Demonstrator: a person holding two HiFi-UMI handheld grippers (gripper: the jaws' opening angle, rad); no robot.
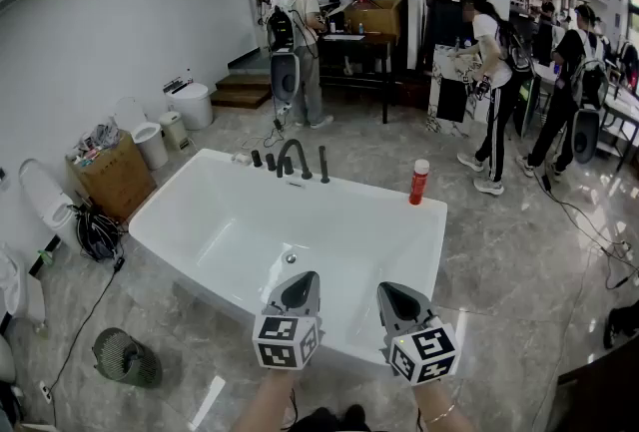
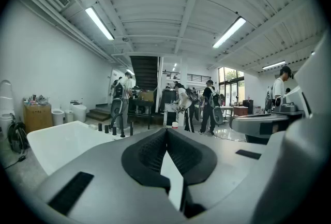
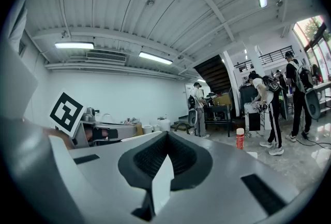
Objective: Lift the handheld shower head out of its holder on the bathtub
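So, tub (image 1: 329, 220): white, freestanding on a grey marble floor, drain toward the near end.
Shower head (image 1: 323, 164): slim black stick, upright in its holder on the tub's far rim, just right of the curved spout (image 1: 293, 157).
Knobs (image 1: 263, 161): two short black ones, left of the spout on the same rim.
Left tool (image 1: 302, 282): jaws together, pad on pad; held at the near rim, well apart from the shower head.
Right tool (image 1: 393, 290): jaws likewise together, pads meeting; just beside the left tool.
Bottle (image 1: 418, 181): red, white cap, upright on the far rim toward the right corner.
Box (image 1: 115, 183): cardboard, full of clutter, left of the tub.
Fan (image 1: 127, 357): round, on the floor, near left.
People (image 1: 297, 21): several standing at the back of the room.
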